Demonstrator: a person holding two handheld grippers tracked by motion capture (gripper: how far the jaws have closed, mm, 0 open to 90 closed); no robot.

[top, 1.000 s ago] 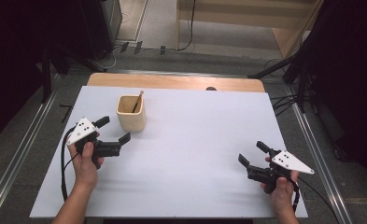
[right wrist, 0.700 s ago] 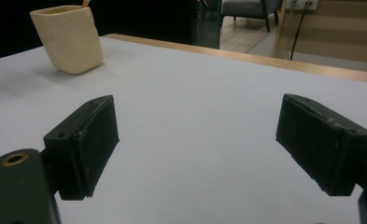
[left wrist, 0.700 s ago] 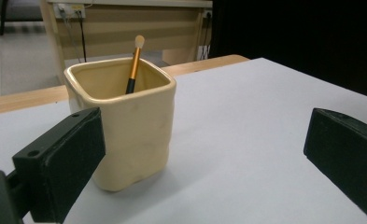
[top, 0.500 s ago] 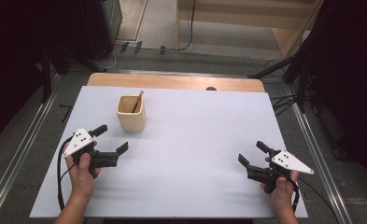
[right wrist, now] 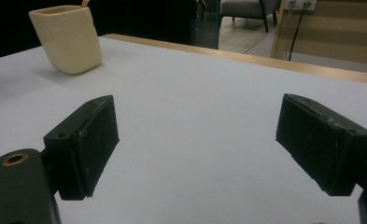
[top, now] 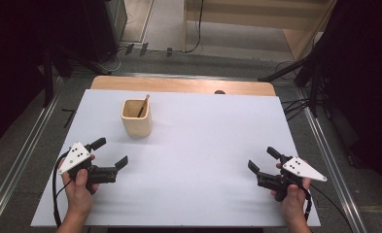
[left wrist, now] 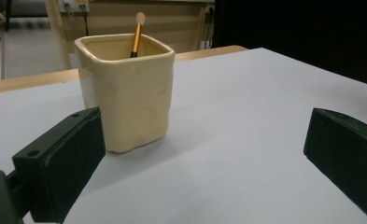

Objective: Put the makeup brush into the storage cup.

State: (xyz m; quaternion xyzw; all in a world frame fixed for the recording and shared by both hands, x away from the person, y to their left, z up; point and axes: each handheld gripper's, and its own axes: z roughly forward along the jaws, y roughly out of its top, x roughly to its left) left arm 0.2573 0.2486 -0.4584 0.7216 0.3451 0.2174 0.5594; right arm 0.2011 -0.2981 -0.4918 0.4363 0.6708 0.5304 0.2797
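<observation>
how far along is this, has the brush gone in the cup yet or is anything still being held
Done, by the look of it: the orange-handled brush stands inside the cream square ceramic cup on the white table. In hand: nothing. The left gripper and right gripper both stand open and empty, apart from the cup, the left one nearer. Left to do: nothing else lies on the table, so the work may be finished.

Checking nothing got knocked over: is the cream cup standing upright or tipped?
Upright. The cream cup sits flat on the white table, its open mouth facing up, with a brush leaning inside.
</observation>
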